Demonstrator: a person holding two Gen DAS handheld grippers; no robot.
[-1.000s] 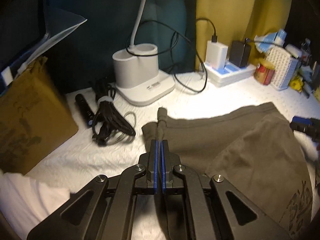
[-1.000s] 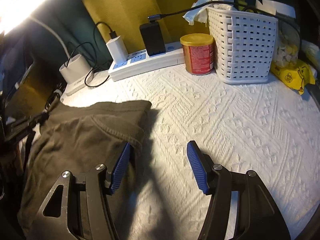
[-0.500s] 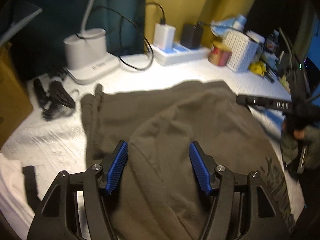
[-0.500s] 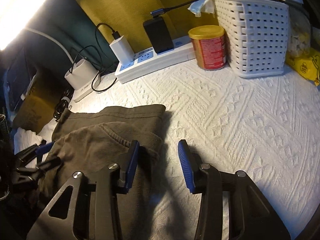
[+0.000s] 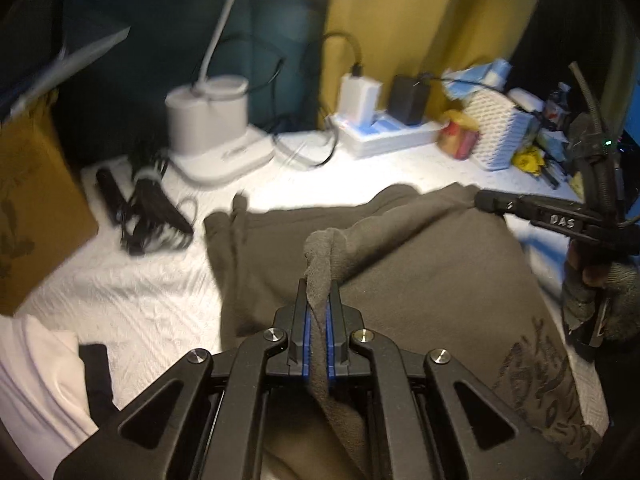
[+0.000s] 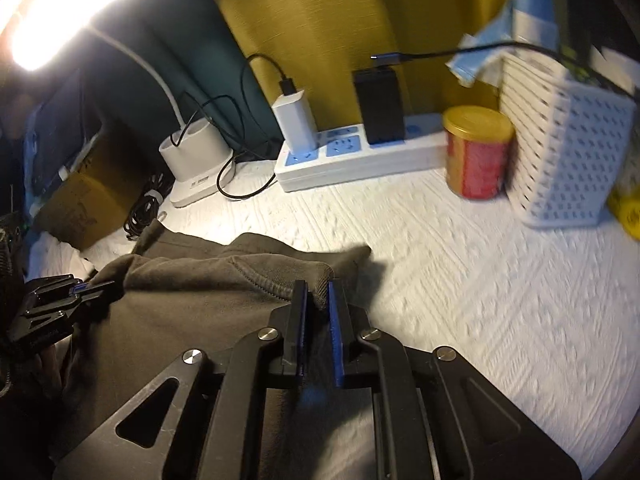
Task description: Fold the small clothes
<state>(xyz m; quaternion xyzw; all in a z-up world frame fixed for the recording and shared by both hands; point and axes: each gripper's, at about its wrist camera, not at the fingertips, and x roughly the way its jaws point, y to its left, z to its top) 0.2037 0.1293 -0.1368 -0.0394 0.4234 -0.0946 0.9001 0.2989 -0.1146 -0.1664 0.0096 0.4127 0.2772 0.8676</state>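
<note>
A dark olive-brown garment lies partly folded on the white textured cloth. My left gripper is shut on a raised fold of the garment's upper layer. My right gripper is shut on the garment's hemmed right corner. In the left wrist view the right gripper shows at the garment's far right edge. In the right wrist view the left gripper shows at the garment's left side. A dark print marks the garment's near right part.
A white lamp base and a bundle of black cable stand at the back left. A white power strip with chargers, a red tin and a white basket line the back. A brown box stands left, white cloth near left.
Both grippers have closed on the garment: the left, open half a second ago, now pinches a raised fold; the right has shut on the hemmed corner.
</note>
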